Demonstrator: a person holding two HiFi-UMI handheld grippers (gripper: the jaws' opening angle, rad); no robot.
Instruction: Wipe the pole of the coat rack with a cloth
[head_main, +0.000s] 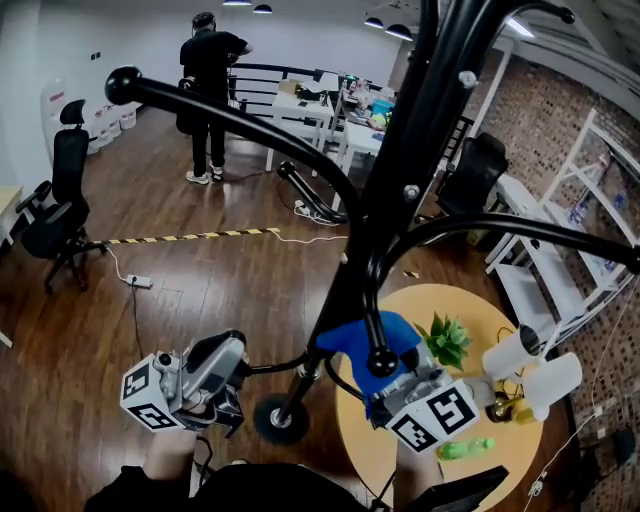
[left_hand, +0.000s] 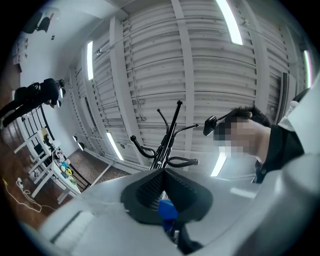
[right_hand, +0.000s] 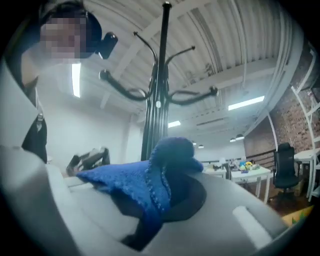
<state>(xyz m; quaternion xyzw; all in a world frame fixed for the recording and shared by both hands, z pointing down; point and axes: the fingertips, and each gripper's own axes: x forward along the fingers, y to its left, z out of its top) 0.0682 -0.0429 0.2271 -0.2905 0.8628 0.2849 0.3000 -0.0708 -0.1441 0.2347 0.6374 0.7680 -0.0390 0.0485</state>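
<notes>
Black hook arm (head_main: 381, 361) across right tool (head_main: 388, 388) tight on blue cloth (head_main: 350, 342); left tool (left_hand: 164, 173) closed.

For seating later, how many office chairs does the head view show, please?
2: one office chair far left, another right of the coat rack; others may be hidden.

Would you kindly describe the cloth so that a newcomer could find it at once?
Find the tall black coat rack in mid-room and follow its pole down toward the round yellow table. There the right hand-held gripper is shut on the blue cloth. It is the only bright blue, knitted thing there, beside a green plant.
</notes>
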